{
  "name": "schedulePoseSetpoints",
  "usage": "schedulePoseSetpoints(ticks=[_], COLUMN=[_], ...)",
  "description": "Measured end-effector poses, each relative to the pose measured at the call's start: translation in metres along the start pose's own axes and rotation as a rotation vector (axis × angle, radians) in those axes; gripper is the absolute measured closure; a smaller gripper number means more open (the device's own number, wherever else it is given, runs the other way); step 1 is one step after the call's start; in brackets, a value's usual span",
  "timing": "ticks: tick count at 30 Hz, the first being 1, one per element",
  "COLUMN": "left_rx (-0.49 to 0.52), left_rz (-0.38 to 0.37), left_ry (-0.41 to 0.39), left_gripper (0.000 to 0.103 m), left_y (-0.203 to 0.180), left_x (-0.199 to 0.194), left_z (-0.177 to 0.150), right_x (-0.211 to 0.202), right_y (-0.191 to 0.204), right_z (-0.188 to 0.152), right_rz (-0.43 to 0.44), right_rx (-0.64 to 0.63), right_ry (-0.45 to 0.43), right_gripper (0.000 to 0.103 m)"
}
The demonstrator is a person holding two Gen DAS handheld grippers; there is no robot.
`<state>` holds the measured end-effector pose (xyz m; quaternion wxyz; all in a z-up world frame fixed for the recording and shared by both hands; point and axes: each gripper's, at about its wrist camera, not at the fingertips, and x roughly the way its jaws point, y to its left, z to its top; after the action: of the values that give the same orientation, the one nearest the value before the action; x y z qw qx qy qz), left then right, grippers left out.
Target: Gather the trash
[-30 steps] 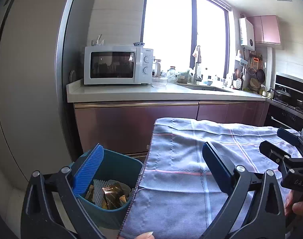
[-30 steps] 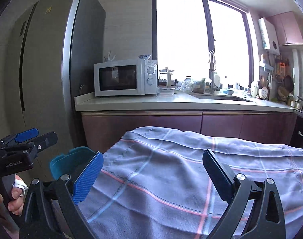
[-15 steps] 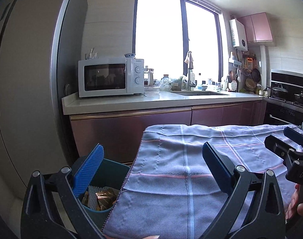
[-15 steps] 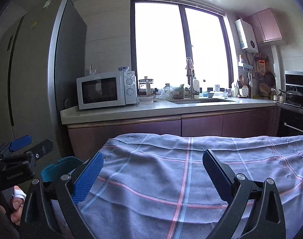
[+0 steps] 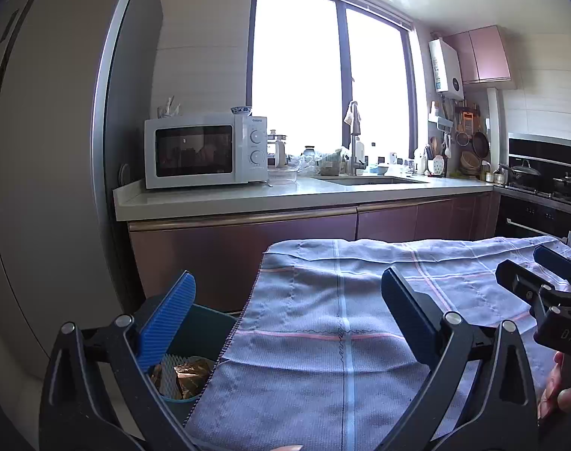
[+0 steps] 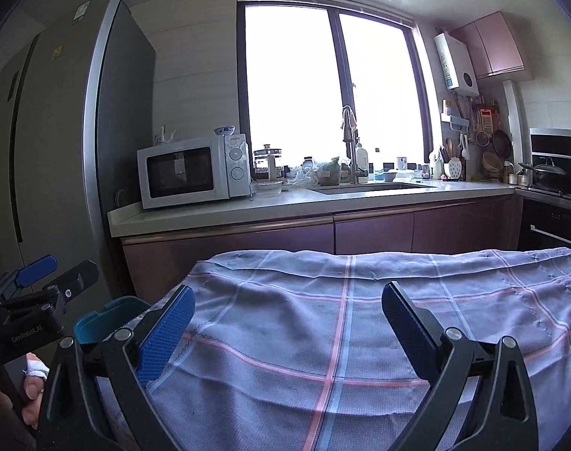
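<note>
A teal trash bin (image 5: 204, 332) stands off the left edge of a table draped in a blue checked cloth (image 5: 342, 323). Gold wrappers (image 5: 188, 374) and a white ribbed piece lie inside it. My left gripper (image 5: 287, 300) is open and holds nothing, its left finger above the bin and its right finger over the cloth. My right gripper (image 6: 287, 312) is open too, hovering over the cloth (image 6: 342, 330) with nothing between its fingers. The bin's rim (image 6: 109, 315) peeks out at its left. Each gripper shows in the other's view: right gripper (image 5: 526, 263), left gripper (image 6: 69, 268).
A tall grey fridge (image 5: 49, 173) stands left of the bin. Behind the table runs a counter (image 5: 285, 195) with a white microwave (image 5: 204, 150), a sink and clutter under a bright window. An oven and stove (image 5: 544, 203) are at far right. A hand (image 5: 559, 402) holds each gripper.
Both views have tilted upward and shifted, so the bin and the cloth sit lower in frame. Less of the bin's inside shows. Both grippers stay open.
</note>
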<state>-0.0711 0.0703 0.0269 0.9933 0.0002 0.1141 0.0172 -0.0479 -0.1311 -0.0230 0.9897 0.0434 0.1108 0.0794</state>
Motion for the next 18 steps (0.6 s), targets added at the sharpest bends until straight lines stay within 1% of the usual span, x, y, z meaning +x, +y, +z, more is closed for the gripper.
schedulePoseSetpoints(ticks=[18], left_rx=[0.007], left_rz=[0.011], left_ry=[-0.004], left_gripper=[0.006], left_y=[-0.0028], left_x=[-0.0004], left_z=[0.0025], right_x=[0.0028], right_y=[-0.0024], right_z=[0.0], right_rz=[0.004], right_rx=[0.005], right_ry=[0.017], right_gripper=[0.007])
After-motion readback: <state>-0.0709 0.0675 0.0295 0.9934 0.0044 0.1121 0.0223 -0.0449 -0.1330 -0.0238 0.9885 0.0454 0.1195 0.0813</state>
